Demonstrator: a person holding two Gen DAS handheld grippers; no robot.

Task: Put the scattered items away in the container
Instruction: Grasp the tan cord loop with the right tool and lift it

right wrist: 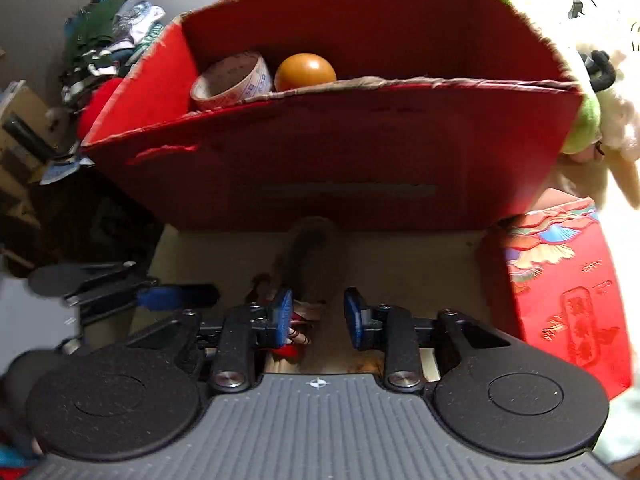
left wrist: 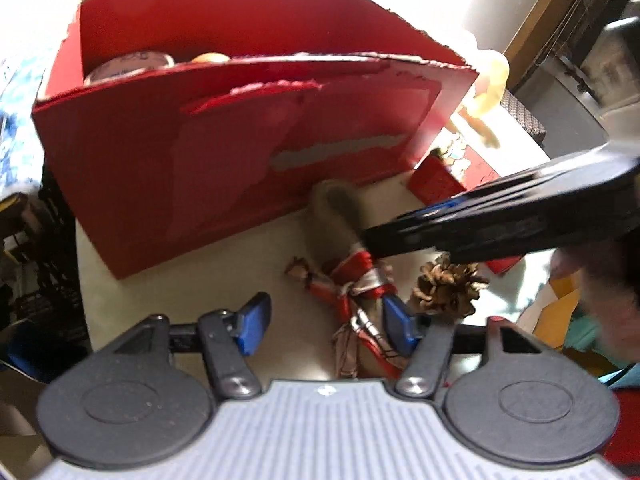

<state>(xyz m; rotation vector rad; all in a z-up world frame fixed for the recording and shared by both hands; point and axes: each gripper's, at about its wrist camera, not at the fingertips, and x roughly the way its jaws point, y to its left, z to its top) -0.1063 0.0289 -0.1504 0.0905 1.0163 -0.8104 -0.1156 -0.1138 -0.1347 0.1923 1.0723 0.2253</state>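
A red cardboard box (left wrist: 224, 152) stands on the table; it also fills the right wrist view (right wrist: 344, 160). Inside lie a tape roll (right wrist: 232, 80) and an orange ball (right wrist: 306, 71). A grey-brown roll tied with a red-and-white ribbon (left wrist: 340, 236) lies in front of the box, beside a pine cone (left wrist: 448, 288). My left gripper (left wrist: 326, 322) is open, low over the ribbon's end. My right gripper (right wrist: 318, 316) is open, its pads on either side of the roll (right wrist: 316, 252). In the left wrist view it reaches in from the right (left wrist: 480, 228).
A red decorated packet (right wrist: 568, 292) lies right of the box, with a plush toy (right wrist: 608, 120) behind it. A pile of clothes (right wrist: 112, 36) and clutter sit beyond the table's left edge.
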